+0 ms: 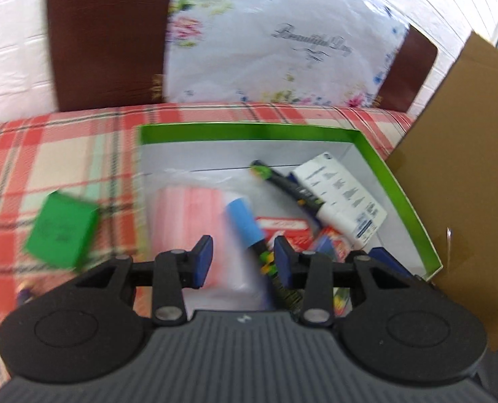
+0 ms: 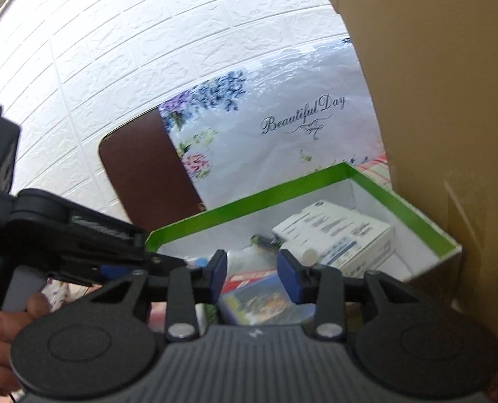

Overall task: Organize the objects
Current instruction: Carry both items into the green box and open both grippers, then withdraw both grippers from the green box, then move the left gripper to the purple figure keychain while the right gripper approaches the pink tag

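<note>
The left claw (image 1: 242, 258) hung over the near half of a green-walled box (image 1: 249, 133), its blue pads apart. A blue-capped marker (image 1: 249, 228) lay slanted in the gap, close against the pad at 3 o'clock; the blur made it impossible to tell whether that pad touched it, and the other pad stood clear of it.

Inside the box, a pink pack in clear plastic (image 1: 188, 211) lay at 9 o'clock of the marker. A red and white card pack (image 1: 282, 226) lay just at its 3 o'clock. A black marker with a green cap (image 1: 284, 181) slanted toward 11 o'clock, and a white printed carton (image 1: 343, 188) rested against the box's right wall.

Outside the box, at 9 o'clock, a green cube (image 1: 62, 233) sat on the red plaid cloth of the worktop (image 1: 47, 154). A brown cardboard sheet (image 1: 457, 174) stood beside the box at 3 o'clock.

The right claw (image 2: 252, 270) also had its pads apart, pressing on nothing. A small case with a picture front (image 2: 265, 302) lay below the gap, though whether it touched either pad was not clear. The left hand (image 2: 3, 342) showed at 8 o'clock in the right wrist view, holding the other tool. A floral plastic sheet lettered "Beautiful Day" (image 2: 282, 107) hung over a brown chair back (image 2: 148, 168) at 12 o'clock.
</note>
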